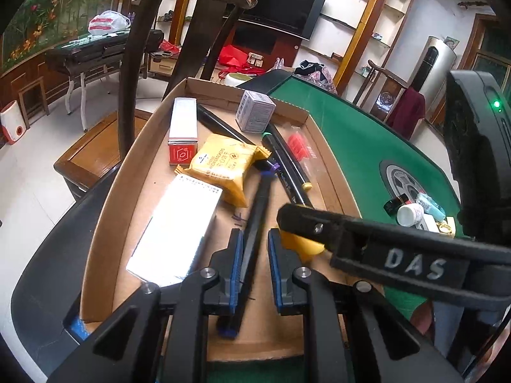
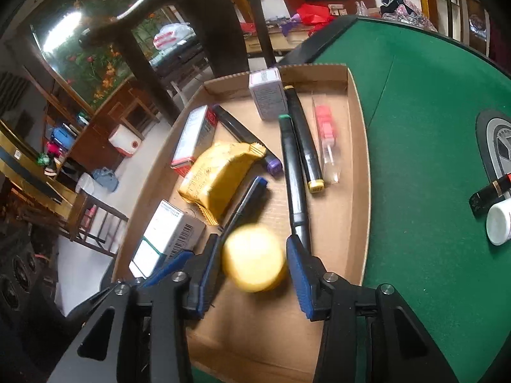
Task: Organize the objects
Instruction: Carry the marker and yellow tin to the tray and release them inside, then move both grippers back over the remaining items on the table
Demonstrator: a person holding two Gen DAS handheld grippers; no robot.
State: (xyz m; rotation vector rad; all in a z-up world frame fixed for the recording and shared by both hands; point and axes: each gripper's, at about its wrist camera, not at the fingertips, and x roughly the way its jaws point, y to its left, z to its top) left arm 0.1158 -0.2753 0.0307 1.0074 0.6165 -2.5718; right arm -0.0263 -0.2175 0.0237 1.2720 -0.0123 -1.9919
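A shallow cardboard tray (image 1: 127,172) (image 2: 361,146) on the green table holds boxes, markers and a yellow snack packet (image 1: 220,166) (image 2: 217,175). My left gripper (image 1: 254,242) is over the tray, its jaws slightly apart around a black marker with blue ends (image 1: 255,223); only the left pad seems to touch it. My right gripper (image 2: 254,258) holds a round yellow object (image 2: 254,258) (image 1: 300,242) between its pads, just above the tray's near end. The right gripper's finger (image 1: 351,233) crosses the left wrist view.
On the green felt (image 2: 431,127) to the right lie a white jar (image 2: 499,223), a black and red tube (image 2: 488,196) and small items (image 1: 428,207). A dark wooden chair (image 1: 137,63) stands behind the tray. A white box (image 1: 179,229) lies at the tray's left.
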